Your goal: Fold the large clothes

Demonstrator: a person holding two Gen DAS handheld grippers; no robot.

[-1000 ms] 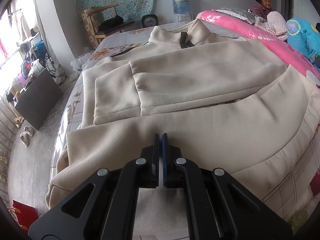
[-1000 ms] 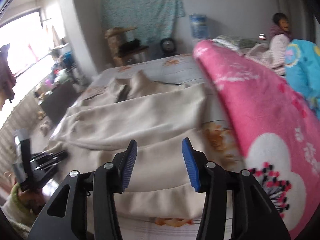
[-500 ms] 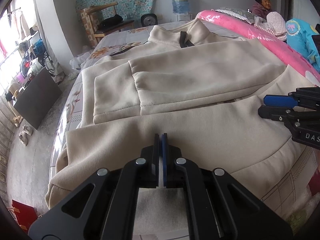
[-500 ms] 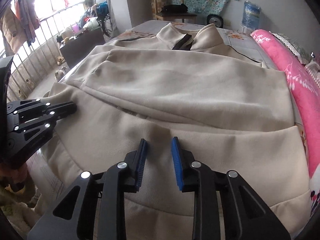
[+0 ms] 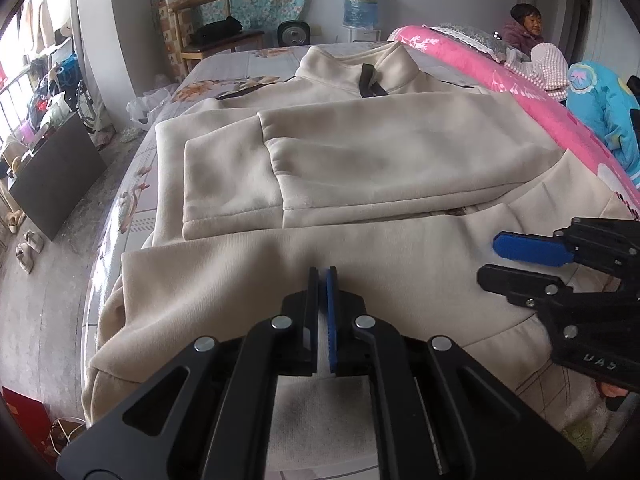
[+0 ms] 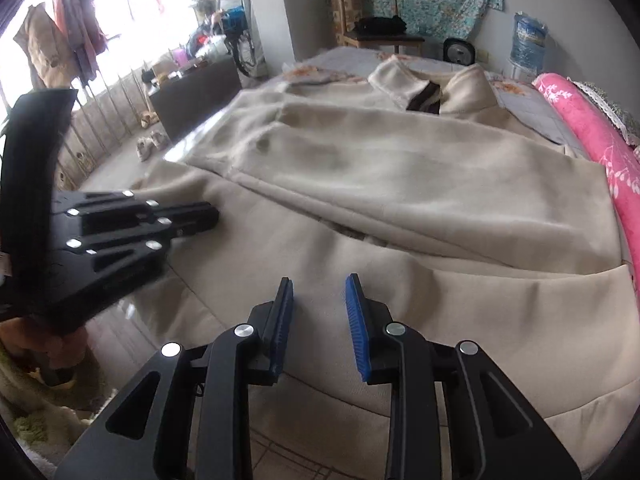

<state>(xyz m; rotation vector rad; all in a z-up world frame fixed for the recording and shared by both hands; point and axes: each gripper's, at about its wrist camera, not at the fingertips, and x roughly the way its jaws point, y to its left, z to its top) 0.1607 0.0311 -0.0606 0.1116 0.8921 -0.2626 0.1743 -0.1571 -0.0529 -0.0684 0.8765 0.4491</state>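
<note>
Along the near edge of the bed (image 5: 248, 60), a big cream jacket (image 5: 360, 160) lies flat, collar (image 5: 356, 68) toward the far end, both sleeves already crossed over the chest; the hem half runs to the near edge.

Left gripper (image 5: 323, 274): jaws pressed together, no visible gap, tips low over the hem near the bed's left edge. Can't tell whether a pinch of fabric sits between the pads; none shows. In the right wrist view it's the black frame (image 6: 188, 218) at left, fingers lying just over the cloth.

Right gripper (image 6: 320, 280): narrow gap and widening a little right now, pads straddling bare fabric, not pressing it. It hovers over the hem toward the bed's right side, just short of the pink quilt (image 6: 592, 136).

Step, as I read it: sleeves done, now grabbing the hem for the bottom-to-collar fold.

Next needs:
- right jaws down onto the hem edge, then close on all layers
- left needs a confirmed grip too, reopen and re-pinch if empty
- lift both together, level, carry toward the collar so the sleeves don't drag out
</note>
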